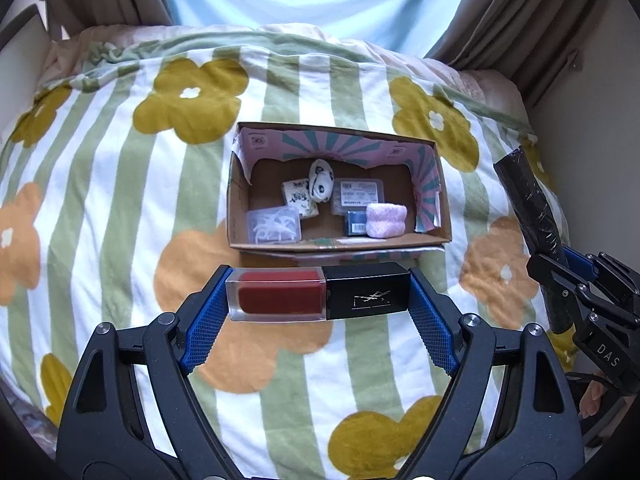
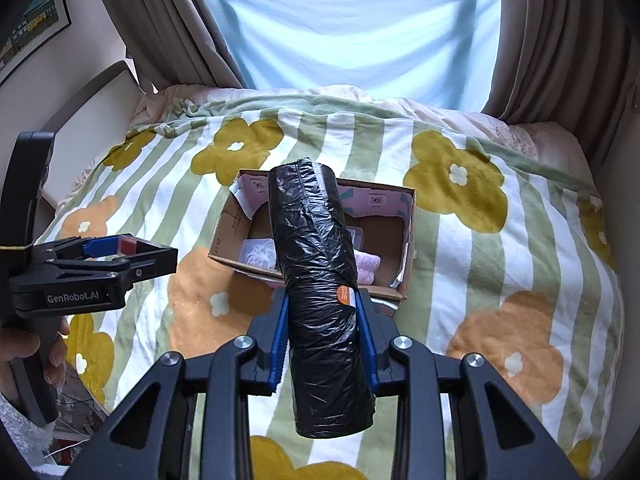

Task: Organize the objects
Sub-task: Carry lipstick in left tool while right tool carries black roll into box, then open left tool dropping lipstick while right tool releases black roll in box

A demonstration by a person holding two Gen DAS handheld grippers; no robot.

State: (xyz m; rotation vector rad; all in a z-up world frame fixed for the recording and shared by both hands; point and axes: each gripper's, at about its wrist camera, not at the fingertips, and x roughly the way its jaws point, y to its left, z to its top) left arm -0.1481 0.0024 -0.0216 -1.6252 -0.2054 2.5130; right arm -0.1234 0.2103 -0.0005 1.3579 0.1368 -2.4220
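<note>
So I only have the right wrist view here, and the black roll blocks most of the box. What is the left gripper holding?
Observer: The left gripper is clamped on a red lip gloss with a black cap, held crosswise by its ends.
Operator: What's in the box behind the roll?
Observer: The cardboard box holds a clear case, a pink puff, a small blue box and a few other small items.
Operator: Any room left?
Observer: Yes, bare floor shows at its left back corner.
</note>
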